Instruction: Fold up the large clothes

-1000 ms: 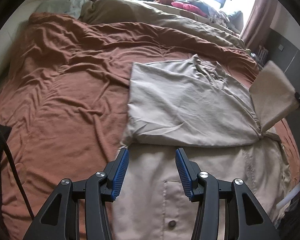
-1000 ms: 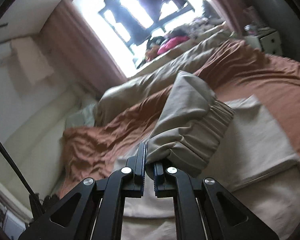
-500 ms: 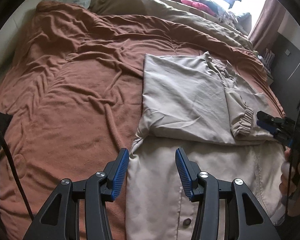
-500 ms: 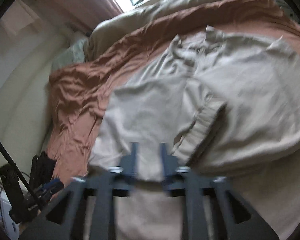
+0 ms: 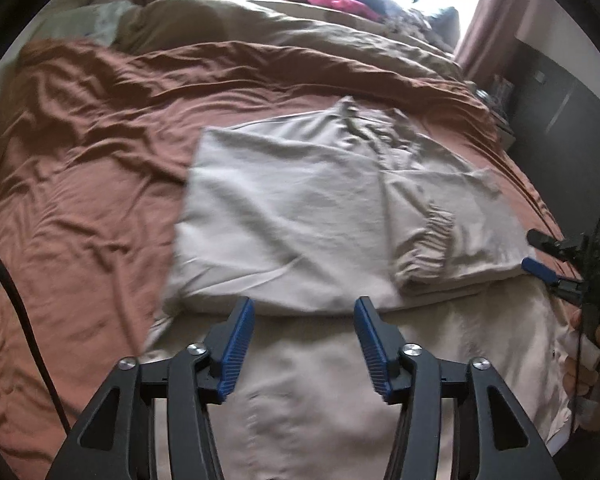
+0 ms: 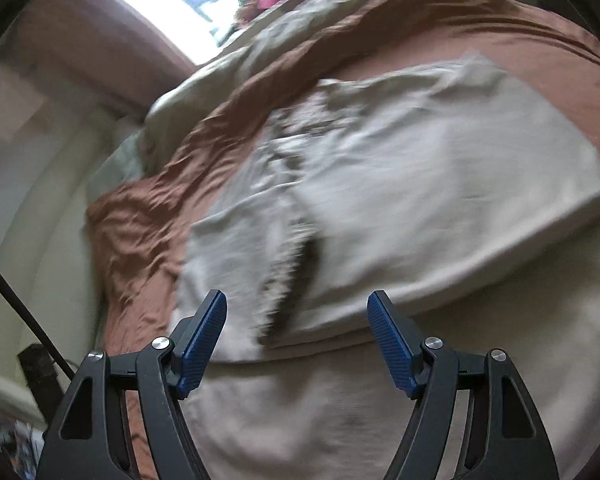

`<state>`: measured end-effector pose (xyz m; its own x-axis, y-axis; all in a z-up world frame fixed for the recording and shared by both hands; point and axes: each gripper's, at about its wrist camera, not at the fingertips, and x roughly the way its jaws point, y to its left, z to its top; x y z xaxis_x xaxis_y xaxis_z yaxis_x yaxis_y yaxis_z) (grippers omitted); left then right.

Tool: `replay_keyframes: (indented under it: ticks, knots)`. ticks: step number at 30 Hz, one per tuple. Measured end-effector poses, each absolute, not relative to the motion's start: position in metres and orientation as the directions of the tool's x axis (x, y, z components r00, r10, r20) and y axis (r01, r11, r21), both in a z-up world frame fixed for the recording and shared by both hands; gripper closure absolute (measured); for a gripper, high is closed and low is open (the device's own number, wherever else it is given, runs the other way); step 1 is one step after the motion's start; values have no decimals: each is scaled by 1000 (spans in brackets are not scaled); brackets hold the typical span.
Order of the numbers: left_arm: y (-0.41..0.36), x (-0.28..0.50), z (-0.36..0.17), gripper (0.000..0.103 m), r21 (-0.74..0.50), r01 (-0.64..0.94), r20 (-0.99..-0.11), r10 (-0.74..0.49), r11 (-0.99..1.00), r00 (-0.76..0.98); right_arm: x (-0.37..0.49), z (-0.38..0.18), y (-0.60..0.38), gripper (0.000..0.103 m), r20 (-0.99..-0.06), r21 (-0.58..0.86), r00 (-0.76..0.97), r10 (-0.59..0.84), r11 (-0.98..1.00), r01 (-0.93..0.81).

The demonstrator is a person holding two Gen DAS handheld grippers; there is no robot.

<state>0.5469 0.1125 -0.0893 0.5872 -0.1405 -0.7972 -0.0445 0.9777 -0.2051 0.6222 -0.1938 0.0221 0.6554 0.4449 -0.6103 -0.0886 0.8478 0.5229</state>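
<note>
A beige jacket (image 5: pixel 300 208) lies on the rust-brown bedspread (image 5: pixel 80 184), partly folded, with both sleeves laid across its body. The right sleeve's elastic cuff (image 5: pixel 424 256) rests on top of the fold. My left gripper (image 5: pixel 304 316) is open and empty, hovering above the jacket's lower part. My right gripper (image 6: pixel 296 308) is open and empty, just above the jacket (image 6: pixel 420 200) near the cuff (image 6: pixel 292 280); it also shows at the right edge of the left wrist view (image 5: pixel 540 256), beside the fold's right side.
An olive-tan duvet (image 5: pixel 300 40) is bunched along the far side of the bed, with a pile of clothes (image 5: pixel 332 0) under the window. A dark cabinet (image 5: pixel 560 100) stands at the right of the bed. A black cable (image 5: pixel 16 300) hangs at the left.
The right gripper carried the sleeve cuff over the jacket, laid it down and opened. It now sits back at the jacket's right edge. The left gripper stayed open above the lower part.
</note>
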Motion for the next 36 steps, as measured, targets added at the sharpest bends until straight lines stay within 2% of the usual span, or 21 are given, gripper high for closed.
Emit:
replay_keyframes:
  ticks: [2, 8, 13, 16, 18, 24, 25, 26, 27, 28, 29, 31, 34, 36]
  knots:
    - [92, 560, -90, 38, -200, -13, -795, -155, 980, 586, 624, 17, -214, 31, -623, 533, 658, 423, 845, -38]
    - [36, 600, -103, 32, -190, 58, -810, -190, 980, 555, 621, 6, -260, 32, -624, 568, 687, 372, 820, 72]
    - [-7, 629, -127, 32, -195, 95, -829, -216, 976, 516, 607, -8, -282, 32, -625, 599, 705, 335, 785, 158]
    - [-22, 642, -143, 32, -158, 97, -846, -185, 983, 499, 571, -23, -315, 38, -627, 641, 705, 331, 734, 226]
    - [-24, 648, -153, 32, -129, 83, -857, -154, 988, 492, 576, -33, -317, 39, -624, 665, 709, 328, 699, 262]
    - [-16, 656, -171, 32, -132, 61, -868, -145, 989, 476, 582, -46, -334, 63, -623, 698, 724, 296, 628, 343]
    - [-13, 656, -170, 36, -133, 53, -863, -142, 990, 485, 583, -48, -334, 68, -621, 704, 728, 291, 616, 355]
    - [-9, 656, -169, 48, -124, 41, -856, -128, 991, 501, 583, -49, -337, 75, -619, 707, 730, 288, 609, 359]
    - [-3, 655, -166, 54, -108, 20, -850, -103, 994, 517, 583, -52, -337, 77, -618, 710, 733, 285, 603, 364]
    - [2, 655, -165, 66, -107, 2, -849, -93, 994, 521, 583, -53, -335, 80, -618, 712, 735, 281, 597, 370]
    - [8, 654, -163, 70, -113, -16, -847, -88, 993, 525, 581, -54, -335, 80, -618, 715, 736, 277, 588, 378]
    - [26, 651, -157, 70, -134, -62, -839, -80, 989, 539, 581, -55, -331, 81, -620, 715, 737, 271, 581, 388]
    - [47, 645, -148, 73, -93, -130, -836, -7, 987, 549, 580, -56, -326, 81, -619, 718, 737, 269, 575, 393]
    - [65, 641, -146, 73, -123, -166, -841, -14, 978, 541, 578, -57, -325, 81, -619, 720, 739, 267, 569, 397]
